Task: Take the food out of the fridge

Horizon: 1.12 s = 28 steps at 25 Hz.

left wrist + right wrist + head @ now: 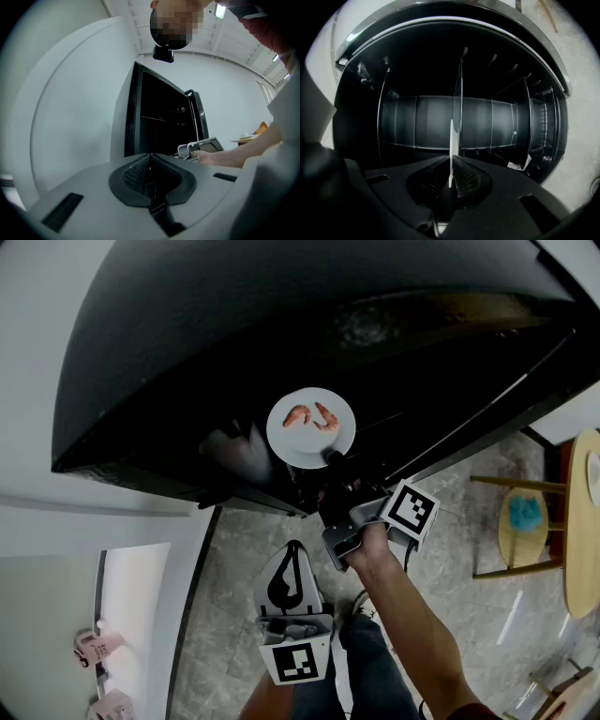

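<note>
Right gripper view: the right tongs (pixel 451 174) are clamped on the rim of a white plate (pixel 451 136), seen edge-on, with a pad biting each side. Beyond it is the dark inside of the fridge (pixel 417 122), glass shelves running back, and nothing else on them that I can make out.

Up in the head view, two shrimp (pixel 325 417) lie on that plate. It sits right at the mouth of the fridge, over the front edge. Whether it rests on a shelf or hangs free, I cannot tell.

The left tongs (pixel 150 177) are pressed together with nothing in them, held low and well back from the fridge, above the floor (pixel 234 549).

So, by my reading, the food is gripped and the pull-out is the step in hand. The next move calls for a straight draw back toward the person. The plate has to stay level so the shrimp don't slide, and the rim has to clear the frame. Then it needs a landing spot: a round counter (pixel 581 549) shows at the right edge, well apart.
</note>
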{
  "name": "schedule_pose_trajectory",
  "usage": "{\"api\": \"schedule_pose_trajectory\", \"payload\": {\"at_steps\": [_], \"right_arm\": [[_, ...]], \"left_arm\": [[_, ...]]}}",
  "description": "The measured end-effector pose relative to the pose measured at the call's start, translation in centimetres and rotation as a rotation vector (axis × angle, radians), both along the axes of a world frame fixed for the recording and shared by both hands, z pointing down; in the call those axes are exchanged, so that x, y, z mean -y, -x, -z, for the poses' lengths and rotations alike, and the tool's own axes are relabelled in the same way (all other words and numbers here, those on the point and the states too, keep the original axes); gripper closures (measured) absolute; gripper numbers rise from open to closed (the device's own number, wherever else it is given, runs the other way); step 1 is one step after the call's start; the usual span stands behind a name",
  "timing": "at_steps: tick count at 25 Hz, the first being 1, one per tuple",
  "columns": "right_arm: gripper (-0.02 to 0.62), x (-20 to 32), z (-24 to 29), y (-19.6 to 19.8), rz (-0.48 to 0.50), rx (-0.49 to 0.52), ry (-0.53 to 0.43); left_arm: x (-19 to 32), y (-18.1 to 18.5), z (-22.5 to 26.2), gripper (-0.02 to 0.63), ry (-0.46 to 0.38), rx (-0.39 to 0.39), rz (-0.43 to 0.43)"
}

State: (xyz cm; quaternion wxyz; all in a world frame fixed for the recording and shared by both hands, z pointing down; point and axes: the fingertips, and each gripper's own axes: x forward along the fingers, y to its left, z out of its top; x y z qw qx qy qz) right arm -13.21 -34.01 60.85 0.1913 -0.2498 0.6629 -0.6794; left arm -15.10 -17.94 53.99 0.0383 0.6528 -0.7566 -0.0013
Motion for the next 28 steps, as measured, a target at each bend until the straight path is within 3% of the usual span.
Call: {"api": "schedule_pose_trajectory", "payload": {"at_steps": [10, 28], "right_arm": [[0.560, -0.2, 0.6, -0.2, -0.010, 0.014, 0.007], [0.560, -3.1, 0.8, -4.8, -0.025, 0.038, 0.015]], "left_arm": [[0.7, 0.8, 0.2, 0.592, 0.001, -0.002, -0.006], [0.4, -1.3, 0.4, 0.592, -0.006, 0.007, -0.018]]}}
